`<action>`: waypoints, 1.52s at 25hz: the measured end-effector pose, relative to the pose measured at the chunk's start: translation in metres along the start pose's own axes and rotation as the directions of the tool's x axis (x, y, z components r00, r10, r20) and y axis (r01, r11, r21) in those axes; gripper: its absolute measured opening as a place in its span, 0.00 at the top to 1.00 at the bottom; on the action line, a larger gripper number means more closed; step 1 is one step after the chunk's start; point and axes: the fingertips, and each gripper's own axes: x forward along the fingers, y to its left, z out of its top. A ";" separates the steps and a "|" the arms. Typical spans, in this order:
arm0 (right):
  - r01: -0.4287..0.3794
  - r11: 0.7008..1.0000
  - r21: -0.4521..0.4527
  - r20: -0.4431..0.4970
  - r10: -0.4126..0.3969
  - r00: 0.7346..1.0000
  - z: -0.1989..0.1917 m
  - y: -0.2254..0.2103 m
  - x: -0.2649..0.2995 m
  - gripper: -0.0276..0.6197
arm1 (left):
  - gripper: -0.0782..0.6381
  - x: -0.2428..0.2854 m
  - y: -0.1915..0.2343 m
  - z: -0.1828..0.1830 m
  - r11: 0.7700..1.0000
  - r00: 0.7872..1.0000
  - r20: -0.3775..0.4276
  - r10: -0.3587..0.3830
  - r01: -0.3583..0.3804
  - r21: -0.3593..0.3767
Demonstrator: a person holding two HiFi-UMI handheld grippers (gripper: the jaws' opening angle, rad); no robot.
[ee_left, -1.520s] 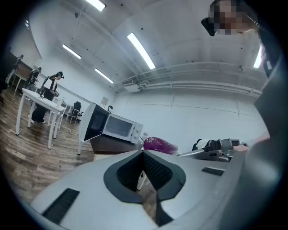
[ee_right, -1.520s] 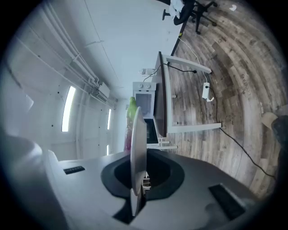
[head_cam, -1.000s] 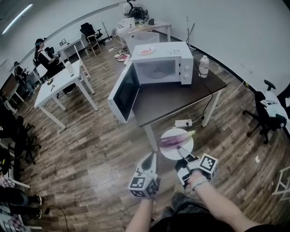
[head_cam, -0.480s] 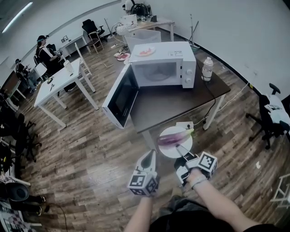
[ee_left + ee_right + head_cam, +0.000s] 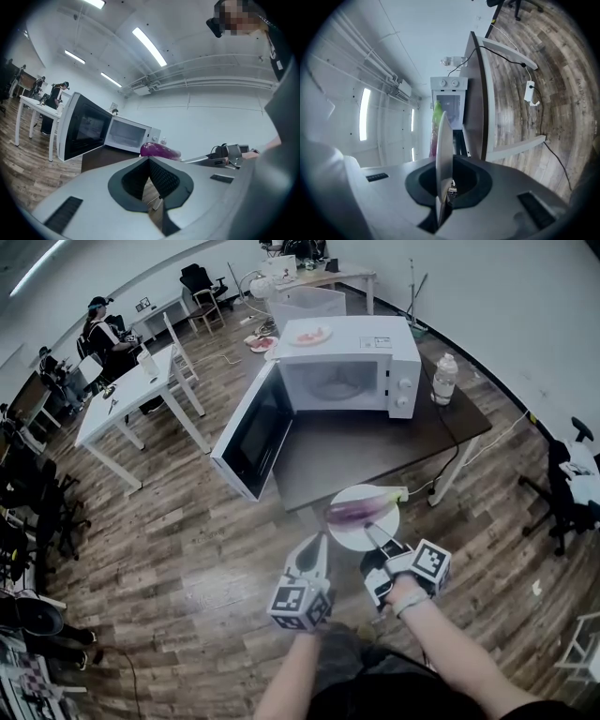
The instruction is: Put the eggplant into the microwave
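Note:
A purple eggplant (image 5: 354,512) with a green stem lies on a white plate (image 5: 349,534) held in the air at the dark table's near edge (image 5: 319,493). My right gripper (image 5: 372,533) is shut on the plate's near rim. In the right gripper view the plate (image 5: 443,145) runs edge-on between the jaws, with the eggplant (image 5: 436,133) beyond it. My left gripper (image 5: 314,547) hangs beside the plate on its left, jaws together and empty. The white microwave (image 5: 352,371) stands on the table with its door (image 5: 251,432) swung open to the left. The left gripper view shows the microwave (image 5: 131,133) and the eggplant (image 5: 159,150) ahead.
A water bottle (image 5: 443,379) stands on the table right of the microwave, and a plate of food (image 5: 310,335) sits on top of it. White desks (image 5: 131,395) with seated people (image 5: 98,329) are at the far left. An office chair (image 5: 572,465) is at the right.
Both grippers and the plate with the eggplant have come closer to the table. The plate now overlaps the table's near edge. Neither grip has changed.

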 end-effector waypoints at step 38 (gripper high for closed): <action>-0.021 1.000 0.004 0.109 0.020 0.994 0.126 -0.009 0.224 0.94 | 0.89 0.227 0.118 0.030 0.985 0.984 -0.058 -0.167 0.169 0.028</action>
